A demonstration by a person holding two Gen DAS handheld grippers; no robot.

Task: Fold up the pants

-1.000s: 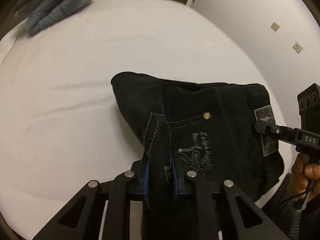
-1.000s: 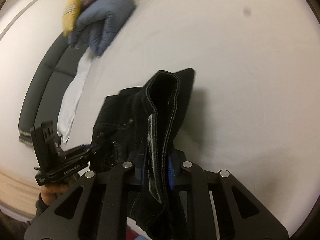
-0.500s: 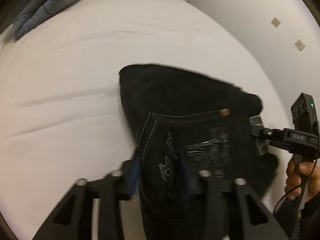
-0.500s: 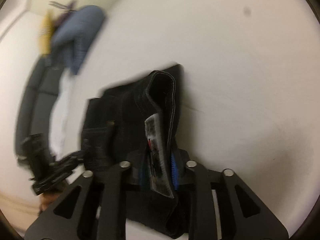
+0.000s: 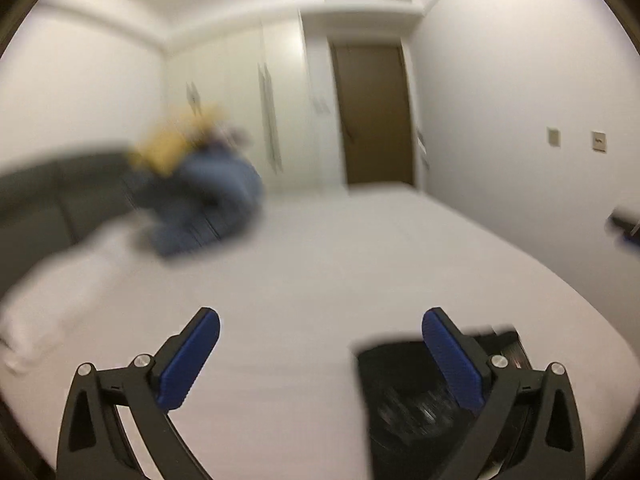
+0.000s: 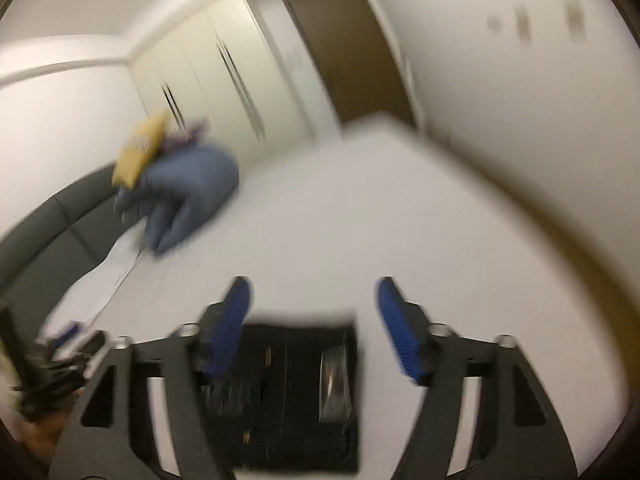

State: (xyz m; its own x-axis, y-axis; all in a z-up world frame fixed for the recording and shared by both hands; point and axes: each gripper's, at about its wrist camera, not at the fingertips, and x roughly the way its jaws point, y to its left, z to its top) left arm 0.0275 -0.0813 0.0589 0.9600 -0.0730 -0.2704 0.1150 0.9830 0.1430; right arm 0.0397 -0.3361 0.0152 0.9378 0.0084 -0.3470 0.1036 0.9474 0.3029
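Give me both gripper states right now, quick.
Left gripper: open, holding nothing.
Right gripper: open, holding nothing; the folded black pants lie on the bed below it.

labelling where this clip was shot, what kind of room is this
Most likely a bedroom: a wide bed with a white sheet, a grey padded headboard at its far end, and built-in white wardrobe doors beside a brown door.

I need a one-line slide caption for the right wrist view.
Open right gripper above folded black pants lying on the white bed.
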